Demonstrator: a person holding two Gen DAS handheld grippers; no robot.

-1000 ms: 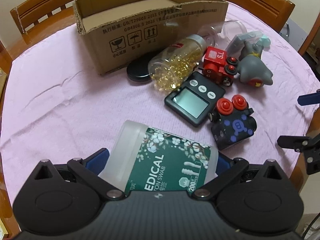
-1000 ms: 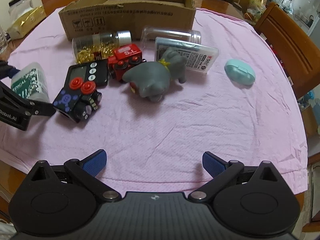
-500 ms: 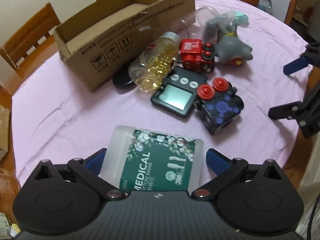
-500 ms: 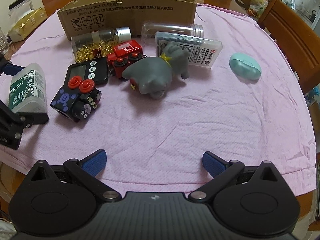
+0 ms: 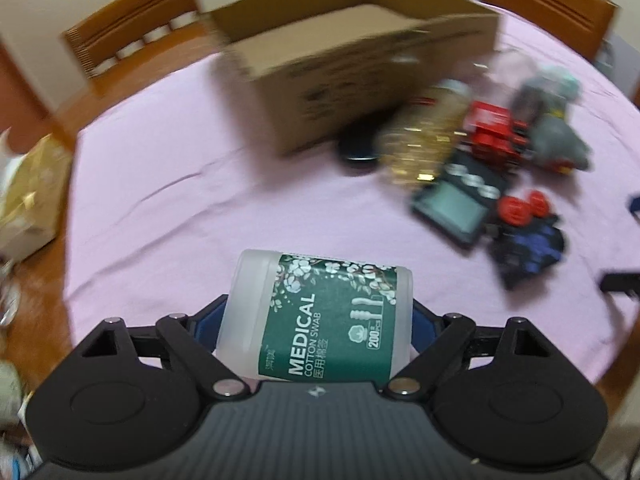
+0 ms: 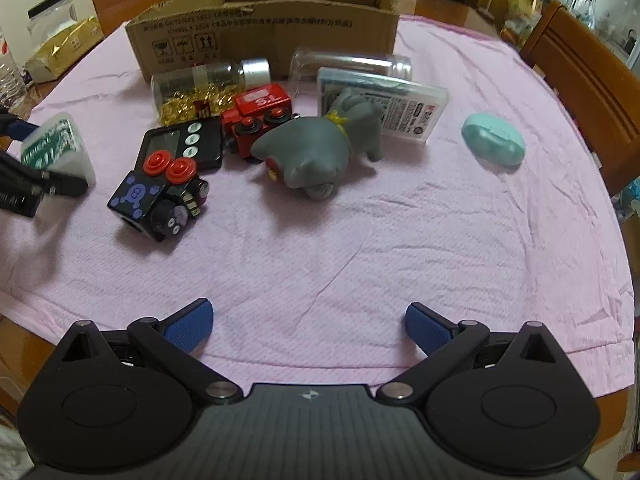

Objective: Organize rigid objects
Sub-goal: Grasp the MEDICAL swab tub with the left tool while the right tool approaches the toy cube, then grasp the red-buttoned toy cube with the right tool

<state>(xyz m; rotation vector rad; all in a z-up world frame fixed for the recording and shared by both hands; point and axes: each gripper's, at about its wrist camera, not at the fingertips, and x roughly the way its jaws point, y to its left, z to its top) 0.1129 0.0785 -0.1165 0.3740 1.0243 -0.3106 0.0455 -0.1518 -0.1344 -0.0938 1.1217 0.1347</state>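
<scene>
Both grippers hang over the pink cloth (image 6: 360,240): left gripper (image 5: 316,320) just closing, clamped on the swab jar (image 5: 320,316), right gripper (image 6: 308,322) spread wide, holding nothing.

Black ribbed gripper (image 6: 308,324) body — round side housings, silver pivot screws, blue textured pads (image 6: 188,326).

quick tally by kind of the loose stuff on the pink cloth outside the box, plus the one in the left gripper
Toys: 3 (red train, gray animal figure, black-and-blue cube toy)
Jars and tubs: 3 (capsule jar, clear jar, cotton swab tub in the left gripper)
Flat items: 2 (digital timer, labelled plastic case)
Small items: 2 (teal case, black lid)
Total: 10
</scene>
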